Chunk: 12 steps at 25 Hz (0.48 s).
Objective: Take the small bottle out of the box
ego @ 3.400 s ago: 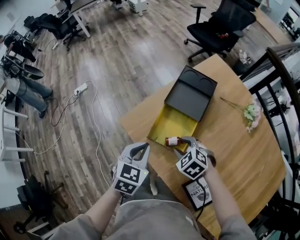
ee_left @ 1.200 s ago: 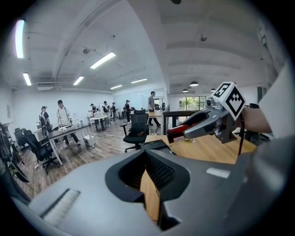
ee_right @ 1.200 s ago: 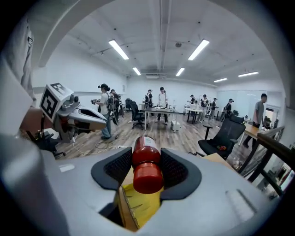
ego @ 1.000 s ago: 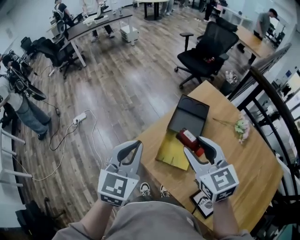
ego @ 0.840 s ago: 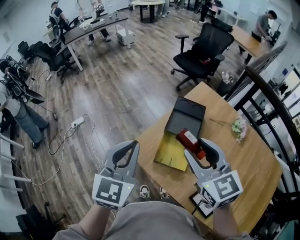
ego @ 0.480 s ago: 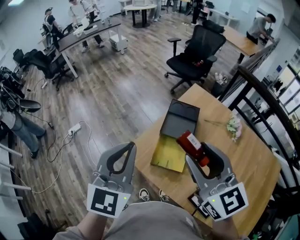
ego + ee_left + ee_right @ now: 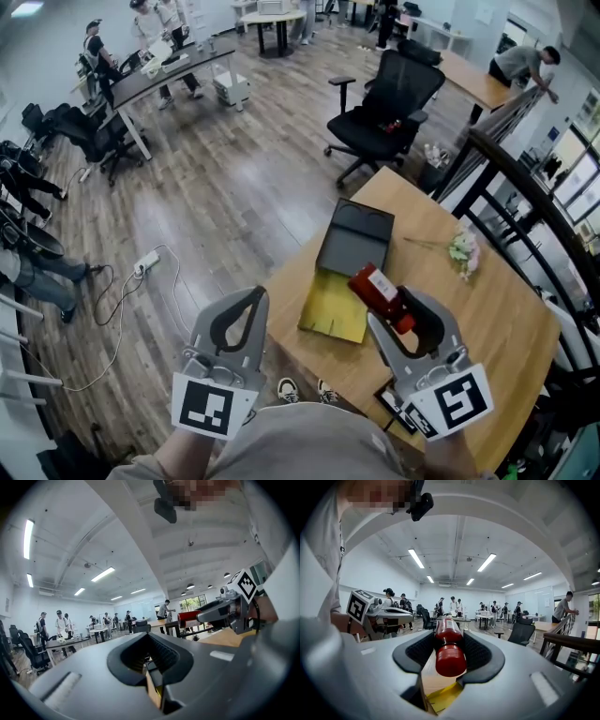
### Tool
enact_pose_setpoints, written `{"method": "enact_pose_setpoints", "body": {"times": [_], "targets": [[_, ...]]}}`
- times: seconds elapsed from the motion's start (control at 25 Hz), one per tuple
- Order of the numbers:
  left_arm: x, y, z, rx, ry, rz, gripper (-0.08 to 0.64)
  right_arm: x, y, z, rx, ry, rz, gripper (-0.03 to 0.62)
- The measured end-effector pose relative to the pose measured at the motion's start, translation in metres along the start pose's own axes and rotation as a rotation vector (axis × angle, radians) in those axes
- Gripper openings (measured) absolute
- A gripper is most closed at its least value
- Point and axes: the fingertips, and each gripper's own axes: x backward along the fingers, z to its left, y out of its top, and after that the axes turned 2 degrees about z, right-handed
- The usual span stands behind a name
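Now your right claw (image 7: 401,309) is pinching the small bottle (image 7: 379,291). The bottle is red with a white label. Its body sticks out past the tips of this claw. Its red cap (image 7: 450,660) points back toward your hand. In the right gripper view the two jaws press on the bottle, one on each side. The cap sits in the wide part of the gap.

The bottle is out of the box (image 7: 354,239) and up in the air. The box lies on the wooden table (image 7: 497,319), in front of your right claw and a bit to its left. The black lid is flipped open on the far side. The yellow inside (image 7: 328,305) is on the side nearer the claw. In the right gripper view a bit of that yellow shows under the bottle, through the gap between the jaws.

Your left claw (image 7: 247,298) is pressed together, tip to tip, with nothing in it. It hangs to the left of the table edge, over the wood floor. From this claw, the bottle is out in front and off to the right.

A small flower sprig (image 7: 459,249) lies on the table, past your right claw and to its right. A black chair (image 7: 386,89) stands on the floor, far ahead of both claws.
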Motion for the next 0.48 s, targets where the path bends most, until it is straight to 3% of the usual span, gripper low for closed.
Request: {"method": "enact_pose_setpoints", "body": {"times": [0.48], "targets": [[-0.0065,0.0008,0.0020,0.004,0.001,0.009,0.000,-0.0034,-0.0013,-0.0053,-0.001,-0.003,0.016,0.204]]}}
